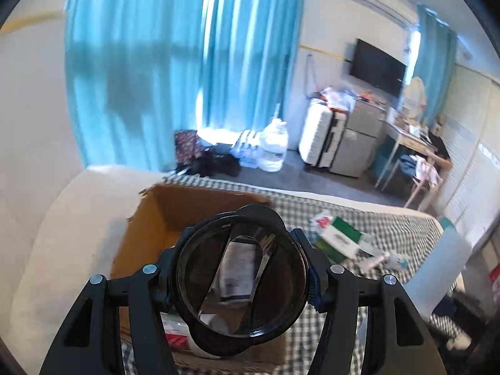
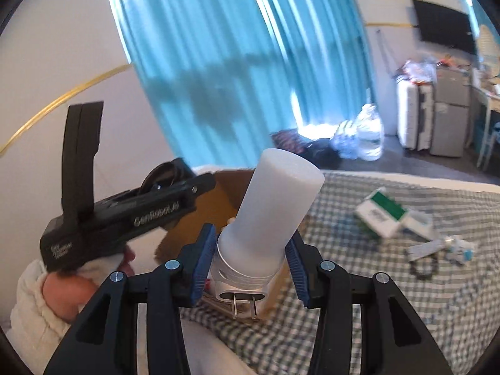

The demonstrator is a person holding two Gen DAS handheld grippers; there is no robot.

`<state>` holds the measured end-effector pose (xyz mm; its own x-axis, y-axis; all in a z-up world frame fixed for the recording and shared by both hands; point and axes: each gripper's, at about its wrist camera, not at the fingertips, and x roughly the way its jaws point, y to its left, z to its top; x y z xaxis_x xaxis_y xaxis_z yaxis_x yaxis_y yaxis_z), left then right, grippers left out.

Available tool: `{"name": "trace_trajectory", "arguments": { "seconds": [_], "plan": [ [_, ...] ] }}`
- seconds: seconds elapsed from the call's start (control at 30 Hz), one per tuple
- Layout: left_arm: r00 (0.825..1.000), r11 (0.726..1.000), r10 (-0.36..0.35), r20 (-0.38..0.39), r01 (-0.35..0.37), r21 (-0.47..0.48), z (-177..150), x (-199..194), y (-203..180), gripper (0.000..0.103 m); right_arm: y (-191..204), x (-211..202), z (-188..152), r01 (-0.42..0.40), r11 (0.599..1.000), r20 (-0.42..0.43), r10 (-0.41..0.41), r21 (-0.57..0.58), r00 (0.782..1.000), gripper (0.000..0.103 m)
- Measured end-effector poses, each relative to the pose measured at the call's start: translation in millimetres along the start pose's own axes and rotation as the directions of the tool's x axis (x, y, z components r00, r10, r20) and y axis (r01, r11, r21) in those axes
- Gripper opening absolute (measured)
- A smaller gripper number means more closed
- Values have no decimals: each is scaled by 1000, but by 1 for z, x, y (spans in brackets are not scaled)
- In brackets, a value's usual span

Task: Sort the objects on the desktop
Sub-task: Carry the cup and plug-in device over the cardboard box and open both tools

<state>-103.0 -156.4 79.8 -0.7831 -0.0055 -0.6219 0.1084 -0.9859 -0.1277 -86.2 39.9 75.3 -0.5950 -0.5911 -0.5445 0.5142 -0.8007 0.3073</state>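
Both hands loaded, both raised above the bed.

Left gripper: jaws clamped on a round dark lid, gripped across its rim, flat handle strip facing the camera. It hangs directly above the open cardboard box. My guess is the box is the sorting bin and the lid is bound for it. From the right wrist view the same gripper shows side-on, held in a hand with a cream fleece sleeve.

Right gripper: jaws clamped on the silver base of a plug-in night light. Its frosted white cylinder tilts up and away from the camera, while the two plug prongs point back toward it. Gripping the rigid base rather than the shade looks sensible. It hovers near the box's right edge, probably second in line.

The box already holds something: red-and-white packaging is visible at its bottom, partly hidden by the lid.

Still on the bed: a green-and-white carton and, beyond it, a few small pale items too blurred to name. These look like the remaining things to sort.

Surface: a bed with a checked cover, soft and uneven, so the box may rock when things drop in.

Room: blue curtains, wall television, white suitcase, water jug on the floor, cluttered desk at far right.
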Motion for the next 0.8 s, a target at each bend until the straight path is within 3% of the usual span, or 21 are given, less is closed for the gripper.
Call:
{"name": "trace_trajectory", "arguments": {
  "seconds": [0.17, 0.47, 0.53, 0.57, 0.6, 0.63, 0.8],
  "plan": [
    [997, 999, 51, -57, -52, -14, -2, 43, 41, 62, 8, 54, -11, -34, 999, -103, 32, -24, 994, 45],
    [981, 997, 58, -186, -67, -46, -21, 125, 82, 62, -5, 131, -27, -38, 999, -225, 33, -18, 974, 45],
    [977, 997, 53, -208, -64, -45, -23, 136, 83, 66, -9, 137, -27, -59, 998, -227, 56, -5, 972, 70],
    [975, 997, 56, -216, -67, -42, -24, 141, 84, 75, -11, 137, -27, -65, 998, -217, 64, 1, 974, 75],
    [973, 996, 69, -218, -79, -39, -23, 145, 85, 86, -14, 134, -27, -64, 998, -194, 64, 6, 979, 76],
    [972, 994, 93, -214, -102, -33, -22, 147, 84, 89, -16, 131, -27, -63, 998, -179, 64, 10, 982, 76],
    [966, 989, 137, -220, -147, -28, -21, 141, 77, 92, -43, 111, -30, -39, 997, -138, 48, 68, 989, 77]
  ]
}}
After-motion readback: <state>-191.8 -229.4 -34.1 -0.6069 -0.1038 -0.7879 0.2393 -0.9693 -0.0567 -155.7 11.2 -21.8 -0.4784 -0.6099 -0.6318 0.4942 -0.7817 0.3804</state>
